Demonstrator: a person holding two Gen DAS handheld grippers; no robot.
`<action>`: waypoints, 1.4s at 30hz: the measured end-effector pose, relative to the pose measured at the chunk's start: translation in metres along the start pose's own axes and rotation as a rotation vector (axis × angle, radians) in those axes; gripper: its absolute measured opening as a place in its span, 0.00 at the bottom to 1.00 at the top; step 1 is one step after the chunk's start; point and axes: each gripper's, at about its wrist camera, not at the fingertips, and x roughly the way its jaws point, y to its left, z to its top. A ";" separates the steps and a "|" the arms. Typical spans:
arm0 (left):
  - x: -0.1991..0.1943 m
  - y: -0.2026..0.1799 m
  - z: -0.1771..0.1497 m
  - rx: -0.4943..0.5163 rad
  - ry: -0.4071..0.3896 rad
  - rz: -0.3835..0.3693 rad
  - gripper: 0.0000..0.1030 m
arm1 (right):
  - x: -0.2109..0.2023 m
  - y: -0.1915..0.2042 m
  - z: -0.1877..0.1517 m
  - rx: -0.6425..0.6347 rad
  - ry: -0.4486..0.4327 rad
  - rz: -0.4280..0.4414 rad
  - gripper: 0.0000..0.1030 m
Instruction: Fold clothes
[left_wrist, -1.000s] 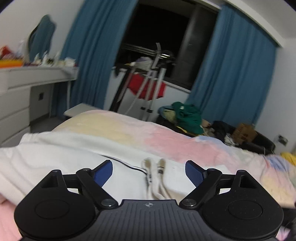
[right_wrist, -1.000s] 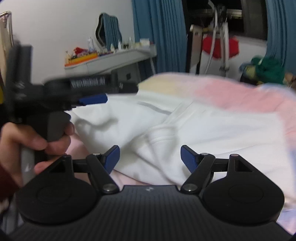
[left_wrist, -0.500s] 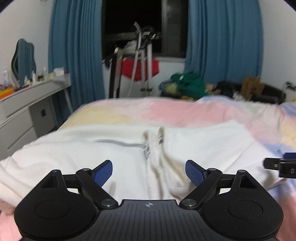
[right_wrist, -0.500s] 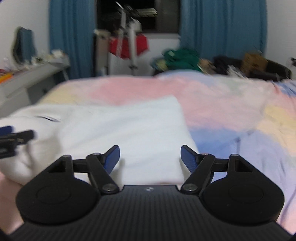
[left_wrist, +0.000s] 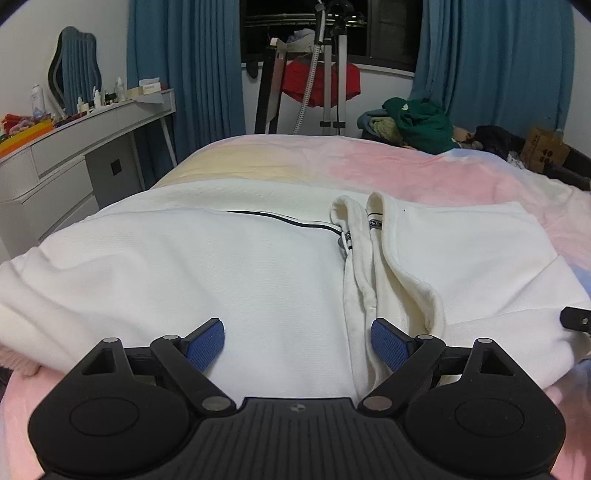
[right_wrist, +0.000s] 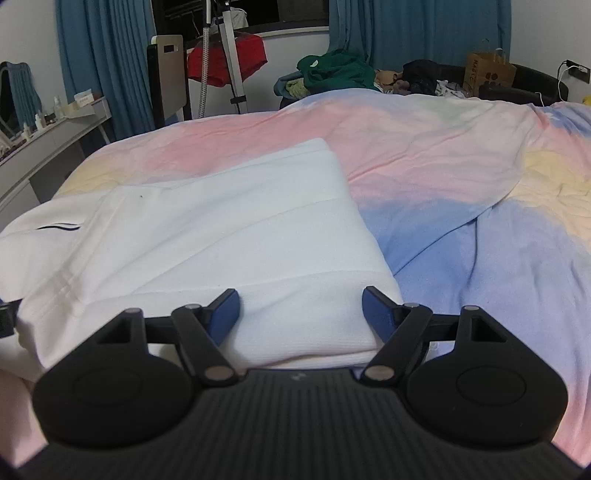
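Observation:
A white zip jacket (left_wrist: 258, 266) lies spread across the near part of a pastel bed, its collar (left_wrist: 364, 221) and dark zipper line toward the middle. My left gripper (left_wrist: 297, 341) hovers low over the jacket's near hem, open, with only fabric below its blue pads. In the right wrist view the same jacket (right_wrist: 229, 229) shows its folded right end. My right gripper (right_wrist: 301, 314) is open just above that end's near corner, nothing pinched. A black tip of the right gripper (left_wrist: 574, 319) peeks in at the left view's right edge.
The bed's pink, yellow and blue blanket (right_wrist: 461, 177) stretches beyond and to the right of the jacket. A white dresser (left_wrist: 74, 155) stands at left. Behind the bed are a clothes rack with a red garment (left_wrist: 321, 85), a green clothes pile (left_wrist: 417, 122) and blue curtains.
Both grippers have tipped downward and come lower over the jacket. The right view swung from the left gripper and hand toward the jacket's right end. Both stayed open.

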 end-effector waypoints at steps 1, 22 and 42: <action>-0.008 0.006 0.000 -0.028 0.000 -0.005 0.86 | 0.001 0.000 0.000 -0.003 -0.001 -0.002 0.74; -0.038 0.156 -0.032 -0.983 0.007 -0.093 0.90 | -0.014 -0.013 0.004 0.040 -0.009 0.088 0.74; 0.012 0.171 0.048 -0.669 -0.079 0.185 0.13 | 0.020 -0.030 -0.004 0.062 0.011 0.014 0.83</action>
